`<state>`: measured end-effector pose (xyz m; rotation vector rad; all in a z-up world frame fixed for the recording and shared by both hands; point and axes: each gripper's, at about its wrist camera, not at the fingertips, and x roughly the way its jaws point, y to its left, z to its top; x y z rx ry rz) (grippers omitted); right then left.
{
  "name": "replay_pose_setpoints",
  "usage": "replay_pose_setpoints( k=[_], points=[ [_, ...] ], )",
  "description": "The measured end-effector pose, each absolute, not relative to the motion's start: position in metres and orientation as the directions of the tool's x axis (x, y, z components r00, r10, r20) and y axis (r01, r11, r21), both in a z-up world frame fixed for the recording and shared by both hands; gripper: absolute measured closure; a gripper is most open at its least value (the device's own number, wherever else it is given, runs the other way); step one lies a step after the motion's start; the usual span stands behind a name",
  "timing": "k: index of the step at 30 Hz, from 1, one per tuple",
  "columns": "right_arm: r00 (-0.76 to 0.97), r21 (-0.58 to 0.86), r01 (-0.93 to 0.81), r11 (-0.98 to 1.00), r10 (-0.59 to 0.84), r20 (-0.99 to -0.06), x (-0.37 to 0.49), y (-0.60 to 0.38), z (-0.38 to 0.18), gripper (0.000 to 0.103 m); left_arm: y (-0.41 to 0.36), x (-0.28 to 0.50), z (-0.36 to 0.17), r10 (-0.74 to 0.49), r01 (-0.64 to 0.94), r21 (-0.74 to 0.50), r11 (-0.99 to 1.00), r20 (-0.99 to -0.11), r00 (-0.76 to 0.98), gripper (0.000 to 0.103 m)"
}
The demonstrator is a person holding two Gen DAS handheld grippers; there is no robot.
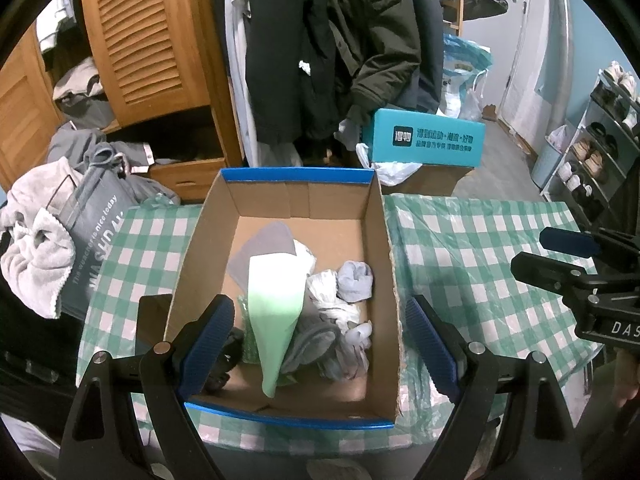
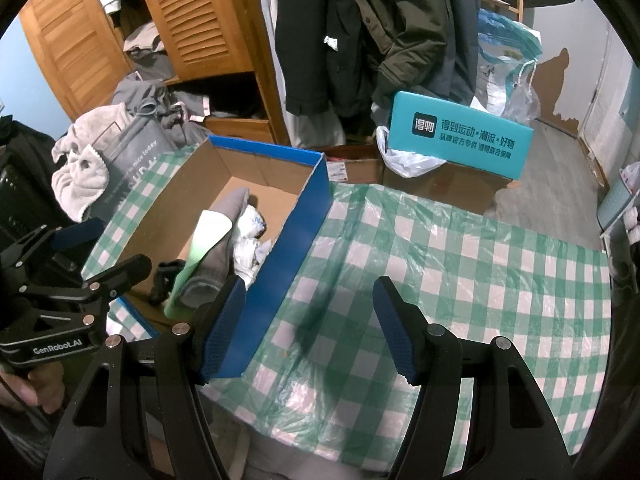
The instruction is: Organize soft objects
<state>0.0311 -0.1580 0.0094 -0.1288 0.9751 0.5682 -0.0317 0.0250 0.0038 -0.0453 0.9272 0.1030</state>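
An open cardboard box with blue rims (image 1: 376, 236) stands on the green checked tablecloth; it also shows in the right wrist view (image 2: 304, 216). Inside lie soft things: a white-to-green cloth (image 1: 274, 308), a grey cloth (image 1: 264, 244), a rolled grey sock (image 1: 354, 280), white bundled fabric (image 1: 332, 300) and a black item (image 1: 224, 356). My left gripper (image 1: 320, 344) is open and empty, above the box's near end. My right gripper (image 2: 308, 332) is open and empty over the tablecloth, right of the box; it shows in the left wrist view (image 1: 560, 256).
The tablecloth (image 2: 460, 280) is covered with clear plastic. A grey laundry bag (image 1: 92, 232) with a pale towel (image 1: 32, 256) stands left of the table. Behind are a teal box (image 1: 426, 140) on cartons, hanging coats, a wooden wardrobe, and a shoe rack (image 1: 596, 148) at right.
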Motion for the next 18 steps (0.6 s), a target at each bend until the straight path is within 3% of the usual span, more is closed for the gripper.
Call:
replay_pose_setpoints(
  k=[18],
  points=[
    [0.427, 0.147, -0.509, 0.848, 0.398, -0.812, 0.0306, -0.1592, 0.0078, 0.038, 0.0232, -0.0285, 0.0025, 0.049, -0.098, -0.011, 0.995, -0.808, 0.587, 0.014]
  ],
)
